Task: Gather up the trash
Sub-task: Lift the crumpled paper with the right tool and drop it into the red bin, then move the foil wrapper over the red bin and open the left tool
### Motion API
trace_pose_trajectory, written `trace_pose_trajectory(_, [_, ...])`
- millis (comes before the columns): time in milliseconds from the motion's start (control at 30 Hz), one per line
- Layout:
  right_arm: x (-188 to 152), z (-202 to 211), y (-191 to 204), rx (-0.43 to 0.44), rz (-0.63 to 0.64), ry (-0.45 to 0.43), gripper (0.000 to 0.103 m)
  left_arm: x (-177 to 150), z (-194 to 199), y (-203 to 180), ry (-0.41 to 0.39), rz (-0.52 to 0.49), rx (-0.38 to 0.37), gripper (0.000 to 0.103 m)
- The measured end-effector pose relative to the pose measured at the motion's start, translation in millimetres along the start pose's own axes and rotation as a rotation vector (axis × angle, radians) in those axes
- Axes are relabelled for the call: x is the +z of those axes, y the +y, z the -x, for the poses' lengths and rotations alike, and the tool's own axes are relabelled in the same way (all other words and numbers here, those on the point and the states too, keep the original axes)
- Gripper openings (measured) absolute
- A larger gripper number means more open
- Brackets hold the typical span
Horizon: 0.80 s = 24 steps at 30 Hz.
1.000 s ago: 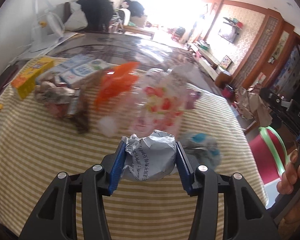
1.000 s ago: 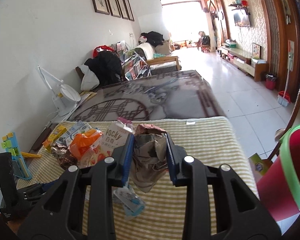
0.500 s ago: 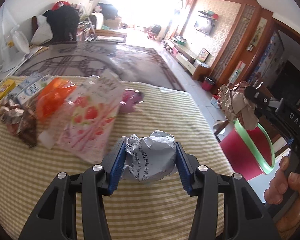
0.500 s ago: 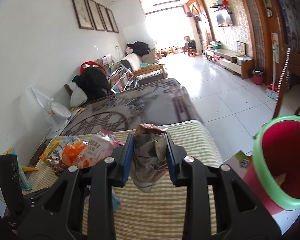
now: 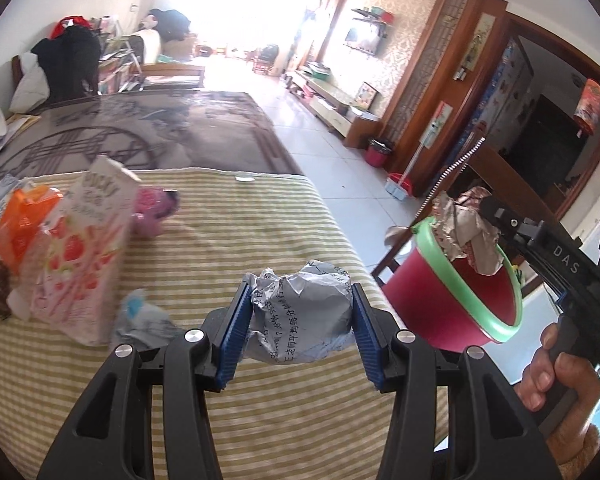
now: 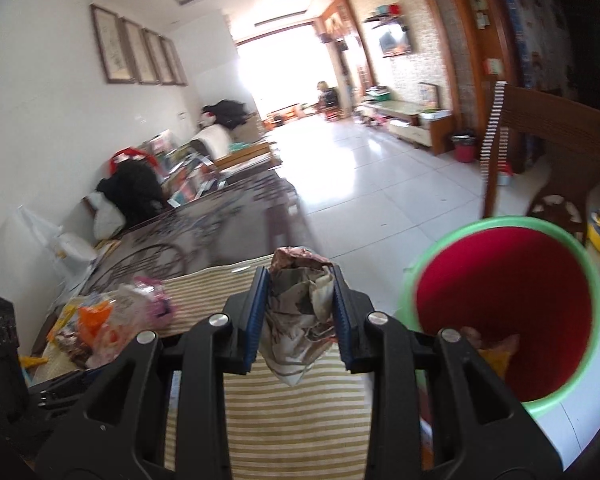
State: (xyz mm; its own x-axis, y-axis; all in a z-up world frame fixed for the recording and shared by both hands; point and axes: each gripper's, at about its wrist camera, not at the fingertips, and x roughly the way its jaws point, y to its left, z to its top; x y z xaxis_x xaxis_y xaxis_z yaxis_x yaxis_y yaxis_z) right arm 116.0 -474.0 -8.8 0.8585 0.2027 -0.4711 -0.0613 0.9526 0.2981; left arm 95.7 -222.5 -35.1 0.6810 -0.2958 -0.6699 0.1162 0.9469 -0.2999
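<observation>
Both hands are carrying trash toward the red bin with the green rim [image 5: 460, 296], which is standing on the floor just off the end of the striped surface [image 5: 260, 240]. The left claw [image 5: 298, 322] is clamping its blue pads on a crumpled silver foil wrapper [image 5: 300, 316] with black printed text, holding it above the surface near the bin-side edge. The right claw [image 6: 298, 312] is closed tight on a crumpled brownish-grey wrapper [image 6: 300, 312], floppy and hanging below the pads; in the left wrist view this wrapper [image 5: 466, 236] is sitting over the bin's rim.

The step in hand looks like delivery. Next, the right claw probably needs to be well over the red opening before letting go, since a limp wrapper could catch on the rim; the left one would follow.

More trash is waiting on the surface: a pink Pocky box [image 5: 88, 248], an orange packet [image 5: 24, 224], a pink crumpled wrapper [image 5: 154, 212] and a pale blue-and-white scrap [image 5: 144, 316].
</observation>
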Motion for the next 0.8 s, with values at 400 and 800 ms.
trace_pose_trajectory(400, [-2.0, 9.8, -98.5, -0.203, -0.247, 0.026, 0.031, 11.4, -22.3, -57.8, 0.015, -0.069, -0.112, 0.047])
trace_pose_trajectory(800, [0.2, 33.7, -115.5, -0.458, -0.361, -0.132, 0.085, 30.7, -58.4, -149.1, 0.022, -0.171, -0.294, 0.047])
